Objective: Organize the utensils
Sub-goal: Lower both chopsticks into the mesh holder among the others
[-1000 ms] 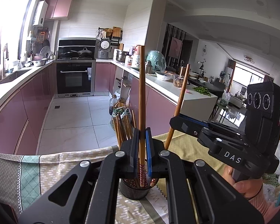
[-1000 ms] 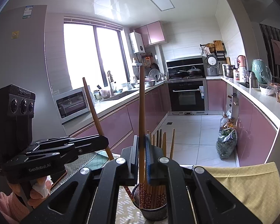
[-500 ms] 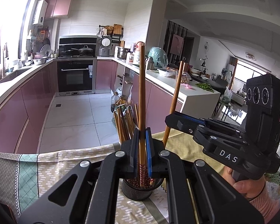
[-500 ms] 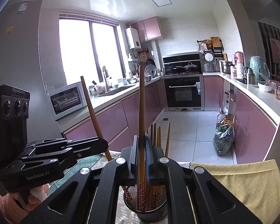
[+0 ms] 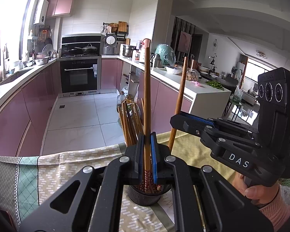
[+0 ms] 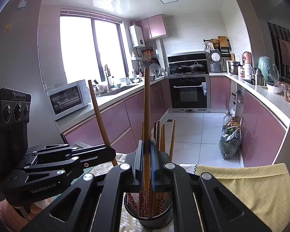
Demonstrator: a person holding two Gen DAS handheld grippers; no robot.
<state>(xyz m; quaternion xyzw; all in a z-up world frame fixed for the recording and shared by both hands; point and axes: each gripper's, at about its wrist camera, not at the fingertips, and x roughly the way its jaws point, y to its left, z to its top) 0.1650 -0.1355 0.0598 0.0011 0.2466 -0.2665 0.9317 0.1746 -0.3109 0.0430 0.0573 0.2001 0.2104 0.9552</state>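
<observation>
From my feeds, the desk (image 5: 71,166) fills the lower frame, covered by a patterned cloth (image 5: 48,172) with a yellow cloth (image 6: 251,189) over toward 3 o'clock. On it stands the black mesh holder (image 6: 150,219), at 6 o'clock in both wrist views, packed with brown chopsticks (image 5: 128,123) standing upright, their patterned ends down in the cup.

My left claw (image 5: 147,154) is clamped on one long chopstick (image 5: 147,89), held upright with its lower end down among the others in the holder. My right claw (image 6: 147,160) is likewise pinched shut on a second chopstick (image 6: 146,104), also near vertical, its tip inside the holder. In the left view that right claw sits at 3 o'clock, its chopstick leaning slightly.
</observation>
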